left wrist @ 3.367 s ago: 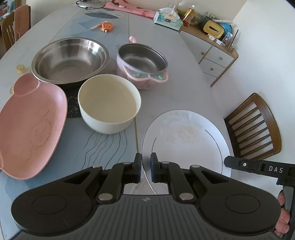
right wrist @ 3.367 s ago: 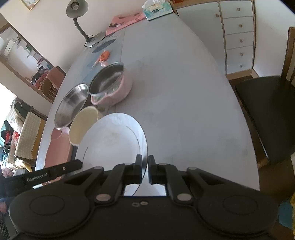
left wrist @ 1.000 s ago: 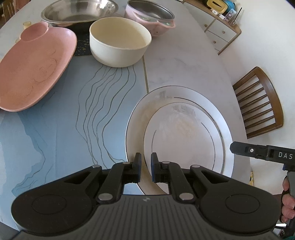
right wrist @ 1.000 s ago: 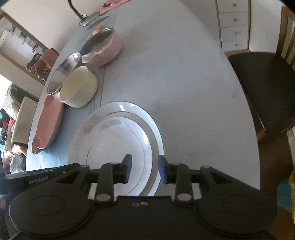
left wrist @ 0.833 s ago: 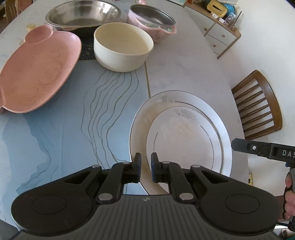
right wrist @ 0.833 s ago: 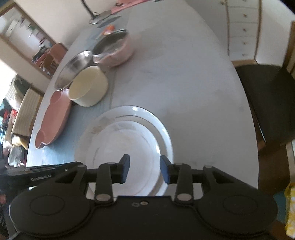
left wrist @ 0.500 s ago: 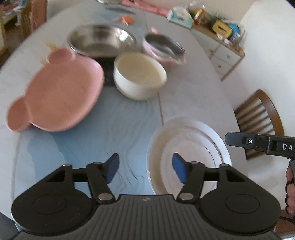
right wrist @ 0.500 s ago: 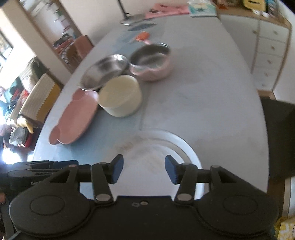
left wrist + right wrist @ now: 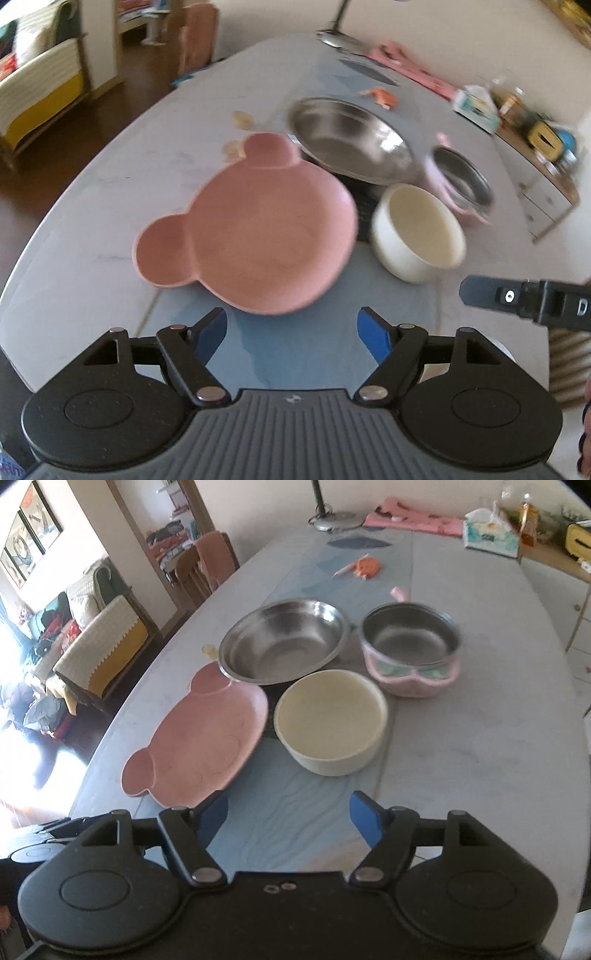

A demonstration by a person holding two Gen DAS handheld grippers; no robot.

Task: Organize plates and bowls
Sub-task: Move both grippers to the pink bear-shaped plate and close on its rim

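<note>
**Both grippers empty over tabletop; four dishes grouped mid-table**

While both grippers hang above the near part of the tabletop (image 9: 480, 738), their jaws are spreading apart and nothing lies between them. The left gripper (image 9: 291, 332) has its blue-padded fingertips (image 9: 373, 334) wide of each other over a blue-patterned strip of the surface, just short of the pink bear-shaped plate (image 9: 258, 236). The right gripper (image 9: 288, 816) stands likewise spread, its gap facing the cream round bowl (image 9: 330, 722); neither gripper touches any dish.

Dishes, as found:
- Pink bear-shaped plate: flat on the tabletop toward the left edge, one ear pointing to the near edge, the other tucked under or against the rim of the steel basin; which, I cannot tell.
- Wide stainless-steel basin (image 9: 284, 640): behind the plate, toward the far edge, upright and empty.
- Cream round bowl: upright and empty, just beside the plate's right rim, near the basin's rim.
- Pink-sided pot with steel lining (image 9: 410, 650): upright, right of the basin and just behind the cream bowl; touching or apart cannot be told.

A dark mat shows between these dishes. Toward the far edge lie a small orange object (image 9: 367, 566), a pink cloth (image 9: 413, 517), a tissue box (image 9: 489, 533) and a lamp base (image 9: 334, 522). The left wrist view is motion-blurred.
</note>
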